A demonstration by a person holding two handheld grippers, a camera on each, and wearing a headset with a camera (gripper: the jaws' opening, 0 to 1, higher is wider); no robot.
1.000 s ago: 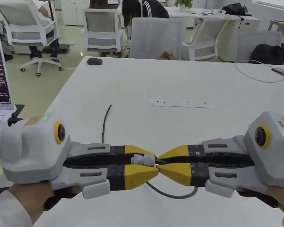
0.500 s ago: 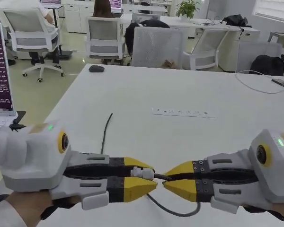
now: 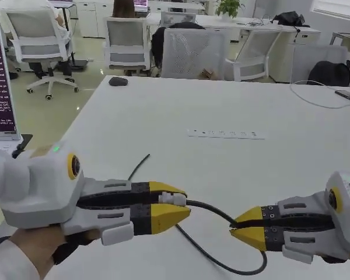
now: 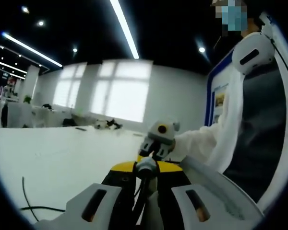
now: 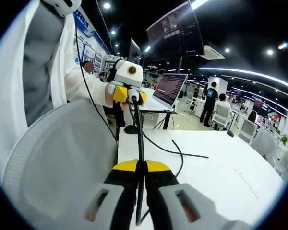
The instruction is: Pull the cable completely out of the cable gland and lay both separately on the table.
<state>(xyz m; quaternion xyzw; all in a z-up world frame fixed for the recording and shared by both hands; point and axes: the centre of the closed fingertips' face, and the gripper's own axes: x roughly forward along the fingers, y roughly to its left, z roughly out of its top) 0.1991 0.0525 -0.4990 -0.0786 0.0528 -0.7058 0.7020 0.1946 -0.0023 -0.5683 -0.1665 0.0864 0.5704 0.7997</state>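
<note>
"Looking down in the head view, what is each side doing?"

"The left hand-held gripper (image 3: pixel 184 204) is clenched on the white cable gland (image 3: pixel 171 199), over the near left part of the desk (image 3: pixel 221 105). The right hand-held gripper (image 3: pixel 233 227) is clamped on the dark cable (image 3: pixel 209 206) at the near right, apart from the left one."

"And the cable itself?"

"It leaves the cable gland and runs right into the right jaws. From there it curves in a loop on the near side and passes back left under the left hand-held gripper. Its tail lies on the desk farther off. The cable is not out of the cable gland."

"The left gripper view?"

"The yellow jaws are closed, with the cable gland (image 4: pixel 146 165) at their tips. The right hand-held gripper faces them from just beyond, and a stretch of cable lies on the desk at the left."

"The right gripper view?"

"Its jaws are pressed together on the cable (image 5: pixel 140 143). The cable runs straight ahead to the cable gland in the left hand-held gripper. A laptop (image 5: pixel 170 88) stands on the desk beyond."
</note>
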